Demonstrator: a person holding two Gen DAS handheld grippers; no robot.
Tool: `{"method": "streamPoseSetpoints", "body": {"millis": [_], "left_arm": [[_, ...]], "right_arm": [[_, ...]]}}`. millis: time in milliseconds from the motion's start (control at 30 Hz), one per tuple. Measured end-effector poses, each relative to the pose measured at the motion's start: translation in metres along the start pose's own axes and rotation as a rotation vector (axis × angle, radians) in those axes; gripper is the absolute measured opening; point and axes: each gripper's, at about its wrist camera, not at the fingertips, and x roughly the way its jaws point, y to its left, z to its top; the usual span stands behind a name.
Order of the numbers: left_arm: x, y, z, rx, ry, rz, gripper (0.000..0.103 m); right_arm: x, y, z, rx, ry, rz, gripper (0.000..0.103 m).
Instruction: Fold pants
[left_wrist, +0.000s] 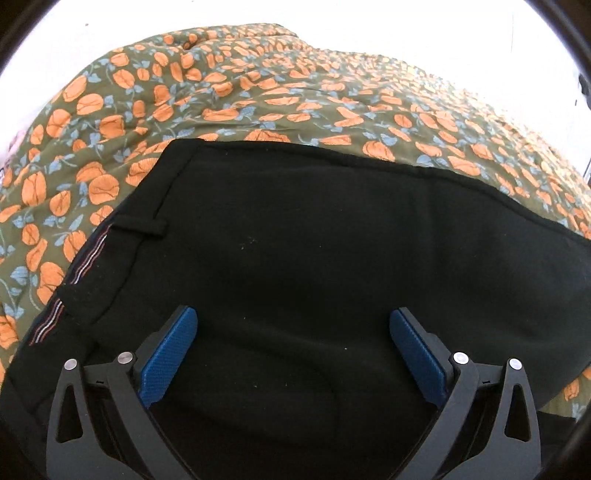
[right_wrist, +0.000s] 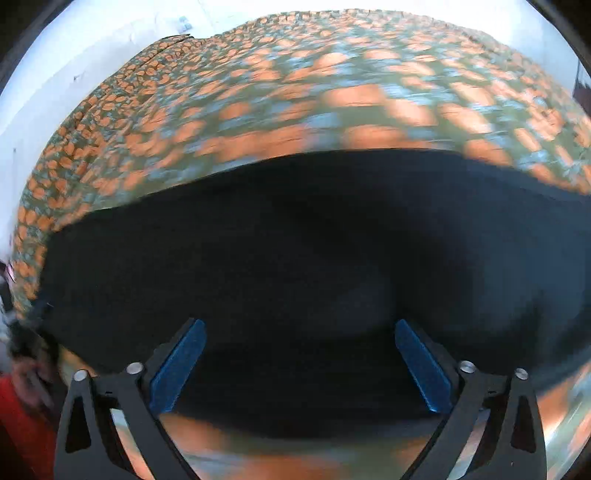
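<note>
Black pants lie flat on a green bedspread with orange flowers. In the left wrist view the waistband with a belt loop and a striped inner lining runs along the left edge. My left gripper hovers over the black cloth, open, its blue pads wide apart with nothing pinched. The right wrist view is motion-blurred: the same pants fill its lower half. My right gripper is open above the near edge of the cloth, and no fabric lies between its blue pads.
The flowered bedspread stretches far beyond the pants on all sides. A white wall rises behind the bed. A blurred red shape shows at the lower left of the right wrist view.
</note>
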Motion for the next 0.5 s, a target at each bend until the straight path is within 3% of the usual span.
{"method": "streamPoseSetpoints", "body": {"millis": [33, 100, 233, 300, 467, 500], "left_arm": [[0.001, 0.0, 0.0, -0.001, -0.004, 0.001, 0.103], [0.002, -0.002, 0.0, -0.001, -0.006, 0.005, 0.103], [0.004, -0.004, 0.001, 0.002, -0.01, 0.011, 0.103], [0.005, -0.004, 0.002, 0.003, -0.011, 0.014, 0.103], [0.006, -0.005, 0.002, 0.007, -0.017, 0.022, 0.103], [0.006, -0.005, 0.002, 0.007, -0.018, 0.023, 0.103]], "right_arm": [[-0.01, -0.029, 0.003, -0.021, -0.026, -0.019, 0.096], [-0.026, -0.076, 0.01, -0.005, -0.029, -0.15, 0.097], [-0.057, -0.173, 0.02, 0.141, 0.015, -0.363, 0.097], [-0.068, -0.197, 0.029, 0.169, 0.002, -0.402, 0.097], [-0.061, -0.215, 0.045, 0.221, 0.005, -0.385, 0.097], [-0.055, -0.217, 0.044, 0.241, 0.032, -0.394, 0.085]]}}
